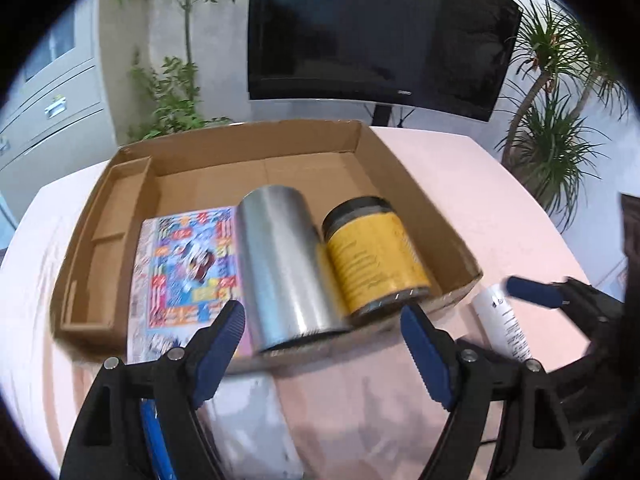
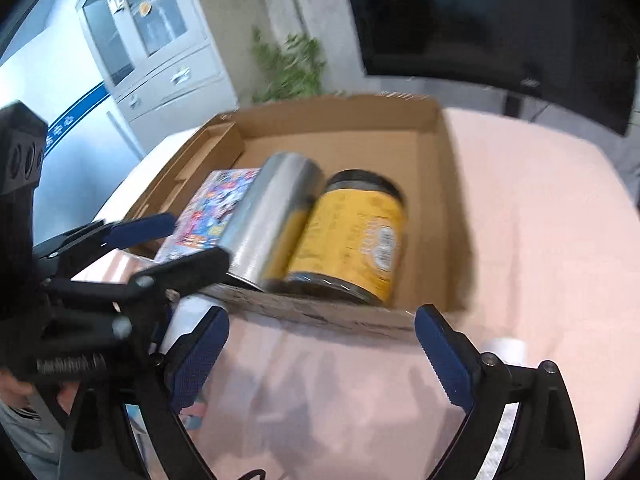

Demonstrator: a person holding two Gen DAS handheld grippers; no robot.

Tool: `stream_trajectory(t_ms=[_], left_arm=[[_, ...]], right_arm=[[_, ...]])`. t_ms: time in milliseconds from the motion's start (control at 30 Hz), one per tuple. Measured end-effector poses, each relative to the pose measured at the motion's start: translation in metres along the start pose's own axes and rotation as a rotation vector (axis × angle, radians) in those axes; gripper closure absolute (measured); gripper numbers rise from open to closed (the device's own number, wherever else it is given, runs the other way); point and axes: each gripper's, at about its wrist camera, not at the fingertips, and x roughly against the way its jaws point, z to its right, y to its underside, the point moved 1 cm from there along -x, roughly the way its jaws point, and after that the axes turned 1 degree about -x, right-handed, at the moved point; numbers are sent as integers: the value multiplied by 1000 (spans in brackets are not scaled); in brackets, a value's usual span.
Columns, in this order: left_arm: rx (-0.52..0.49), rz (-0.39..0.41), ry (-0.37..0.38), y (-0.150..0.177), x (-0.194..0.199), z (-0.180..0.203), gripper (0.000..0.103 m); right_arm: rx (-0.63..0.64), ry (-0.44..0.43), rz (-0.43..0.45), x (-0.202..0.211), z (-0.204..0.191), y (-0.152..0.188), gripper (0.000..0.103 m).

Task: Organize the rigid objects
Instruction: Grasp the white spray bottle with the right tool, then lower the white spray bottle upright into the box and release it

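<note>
Three items lie in the cardboard box (image 1: 224, 152) in the left wrist view: colourful flat pack (image 1: 188, 264) by the box's left divider, silver can (image 1: 284, 268) on its side in the middle, touching the yellow-label jar (image 1: 372, 256) toward the box's right wall. Box sits on a pink-covered table (image 1: 480, 200). Left gripper (image 1: 324, 340) jaws wide, nothing between, at the box's near edge. White tube (image 1: 502, 324) lies off the box's near-right corner, by the right gripper's (image 1: 536, 292) blue finger. Right wrist view: same box (image 2: 340, 120), can (image 2: 272, 216), jar (image 2: 352, 236), pack (image 2: 212, 208). Right gripper (image 2: 320, 344) jaws wide, empty, before near wall. Left gripper (image 2: 160, 240) enters from left, spread apart. Tube (image 2: 506, 350) partly hidden behind right finger.
</note>
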Motion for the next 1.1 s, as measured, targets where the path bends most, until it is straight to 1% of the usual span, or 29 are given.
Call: stream_trajectory(t_ms=[67,100,167,200,233,300,367,433,467,500,567,600,633,667,700,733,800,867,900,967,1000,1033,1067,1100], left_arm=[[-26,-4,-53,9,1,3,23],[-42,-5,-67,14,2,7,23],[-64,-19,-66,24,2,13,23],[-64,-27,-62,27,1,16,23],[-64,-38,-55,32,0,19,23],[-76,-54,-40,38,-3,25,23],[-91,-65,-38,41,-6,32,23],[-105,-67,-33,45,-5,41,23],[-110,-69,-28,46,-3,46,23],[-115,-70,-15,46,-2,48,23],[-127,-70,20,45,0,52,23],[-138,-72,35,45,1,54,23],[-157,-85,64,45,-1,57,23],[-177,-101,94,45,-3,59,23],[-205,-120,132,46,-6,63,23],[-227,-133,156,46,-8,66,23],[-287,-156,212,48,-13,75,23],[-348,-206,273,53,-23,85,24],[-372,-238,294,57,-27,90,25],[-418,-298,374,68,-33,101,25],[-431,-326,410,74,-34,105,25],[-441,-362,447,81,-37,110,29],[-451,-381,466,86,-38,114,32],[-464,-388,466,89,-39,118,32]], right_arm=[[-54,60,41,13,20,17,8],[-76,84,40,15,30,24,8],[-116,154,-5,14,57,40,9],[-134,196,-35,13,70,50,13],[-149,229,-62,12,81,59,20],[-175,255,-98,10,96,72,26],[-195,254,-132,5,104,83,34],[-182,228,-167,-3,101,92,55],[-152,249,-179,-6,97,95,60],[-124,242,-172,-8,94,98,60],[-96,176,-166,-6,84,105,60],[-65,135,-166,-3,74,109,60],[-6,91,-172,-2,62,114,60],[76,31,-184,-1,47,120,60],[151,-24,-191,-1,38,132,60],[268,-89,-193,1,22,140,60],[467,-163,-207,9,-3,152,60],[616,-196,-223,14,-16,161,59],[673,-203,-235,16,-18,163,59],[747,-169,-239,18,-15,162,58],[777,-135,-238,17,-11,159,56],[794,-101,-235,19,-4,158,55],[800,-63,-230,21,4,155,55],[792,-36,-223,23,13,151,52]])
